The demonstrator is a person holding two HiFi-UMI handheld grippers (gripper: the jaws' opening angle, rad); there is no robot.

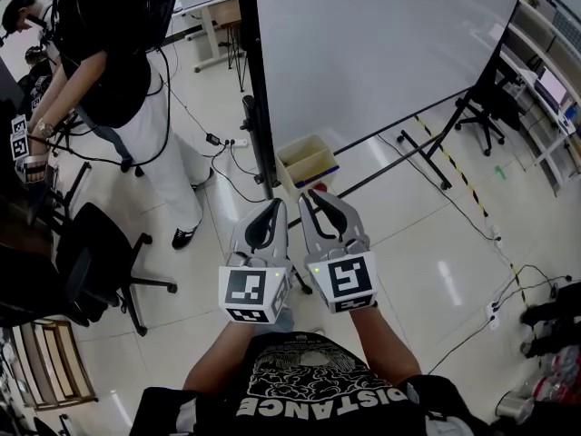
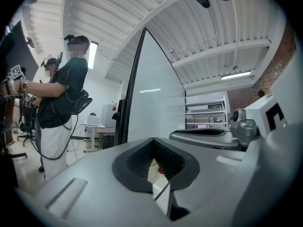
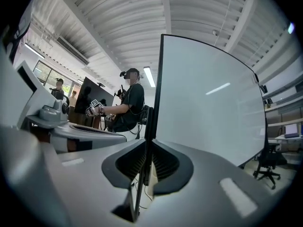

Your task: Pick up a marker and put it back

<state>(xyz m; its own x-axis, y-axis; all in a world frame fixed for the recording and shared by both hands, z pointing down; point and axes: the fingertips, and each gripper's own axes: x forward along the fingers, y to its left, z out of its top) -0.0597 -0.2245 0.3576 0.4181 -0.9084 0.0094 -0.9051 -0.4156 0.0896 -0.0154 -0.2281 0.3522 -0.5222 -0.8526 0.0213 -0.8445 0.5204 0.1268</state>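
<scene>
Right now we hold the left gripper point(image 1: 274, 205) and the right gripper point(image 1: 314, 196) side by side, near the body, each with its fingers pressed together on nothing. No marker shows in any view. It may lie in the box point(image 1: 307, 162) at the foot of the whiteboard point(image 1: 381, 53), just beyond the fingers, but we cannot tell. We should find it first, then spread one pair of fingers before reaching.

Straight ahead of the left gripper point(image 1: 275, 205) and right gripper point(image 1: 310, 196) stand a whiteboard point(image 1: 381, 44) and a bin point(image 1: 307, 163) at its foot, a person point(image 1: 118, 80) and office chair point(image 1: 100, 252) crowd the left, and bare floor point(image 1: 427, 243) opens to the right.
</scene>
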